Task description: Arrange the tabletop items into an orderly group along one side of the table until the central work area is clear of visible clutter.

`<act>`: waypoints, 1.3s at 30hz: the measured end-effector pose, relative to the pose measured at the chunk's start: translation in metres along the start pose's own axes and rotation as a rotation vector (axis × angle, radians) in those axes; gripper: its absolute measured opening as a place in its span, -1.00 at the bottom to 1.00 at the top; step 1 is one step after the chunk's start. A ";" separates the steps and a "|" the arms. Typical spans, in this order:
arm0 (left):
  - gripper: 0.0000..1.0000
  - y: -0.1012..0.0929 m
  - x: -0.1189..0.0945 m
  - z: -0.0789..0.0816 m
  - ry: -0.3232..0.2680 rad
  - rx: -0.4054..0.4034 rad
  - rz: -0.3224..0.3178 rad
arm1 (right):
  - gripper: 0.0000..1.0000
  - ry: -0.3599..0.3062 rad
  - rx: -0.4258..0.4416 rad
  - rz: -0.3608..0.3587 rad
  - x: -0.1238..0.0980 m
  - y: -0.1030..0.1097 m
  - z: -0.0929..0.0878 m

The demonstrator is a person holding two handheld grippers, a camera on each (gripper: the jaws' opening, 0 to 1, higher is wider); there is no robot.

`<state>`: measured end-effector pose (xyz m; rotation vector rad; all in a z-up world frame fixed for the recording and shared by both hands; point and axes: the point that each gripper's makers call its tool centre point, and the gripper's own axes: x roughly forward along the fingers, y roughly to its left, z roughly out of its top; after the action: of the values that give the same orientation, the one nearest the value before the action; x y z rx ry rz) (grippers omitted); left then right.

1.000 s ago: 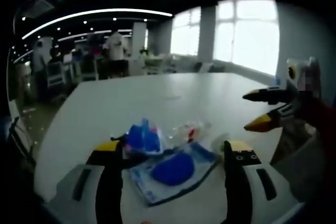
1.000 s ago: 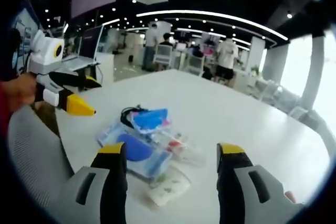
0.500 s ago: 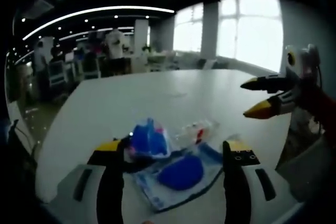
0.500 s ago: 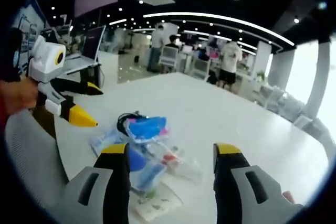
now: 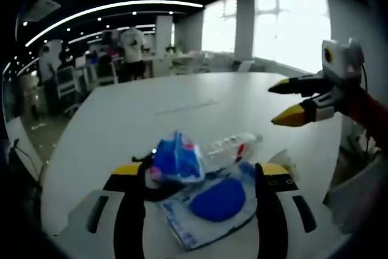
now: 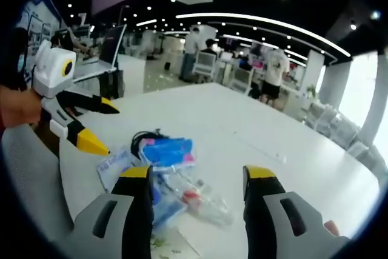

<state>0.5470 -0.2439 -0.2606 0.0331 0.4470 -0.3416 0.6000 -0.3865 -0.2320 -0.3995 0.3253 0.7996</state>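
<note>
A small pile lies near the edge of the white table. It holds a blue packet, a clear plastic bottle, a flat clear bag with a blue pad and a black cable. My left gripper is open, its jaws either side of the pile's near end. My right gripper is also open, with the bottle and the blue packet just ahead of its jaws. In each view the other gripper hovers open beside the pile: the right gripper and the left gripper.
A grey chair back stands close to the table edge by the pile. A white wrapper lies at the near side. A screen, office chairs and standing people are far behind. The table's far half is bare.
Both views have shifted a little toward the pile. The bottle and blue packet now sit closer to the right gripper's jaws. Nothing has been taken hold of.
</note>
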 end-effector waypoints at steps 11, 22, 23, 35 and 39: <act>0.34 0.010 0.023 -0.013 0.058 -0.007 0.014 | 0.11 0.020 -0.008 0.039 0.031 -0.006 -0.006; 0.25 0.021 0.038 -0.027 0.101 -0.023 0.030 | 0.09 0.043 0.008 0.066 0.064 -0.011 -0.012; 0.24 0.022 0.039 -0.028 0.106 -0.024 0.031 | 0.08 0.051 0.006 0.068 0.068 -0.011 -0.013; 0.19 0.027 0.052 -0.039 0.135 -0.040 0.035 | 0.05 0.106 -0.004 0.107 0.109 -0.018 -0.025; 0.17 0.030 0.056 -0.041 0.144 -0.044 0.038 | 0.02 0.115 -0.018 0.117 0.121 -0.018 -0.026</act>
<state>0.5869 -0.2292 -0.3232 0.0235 0.5958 -0.2926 0.6892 -0.3347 -0.3023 -0.4471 0.4518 0.8963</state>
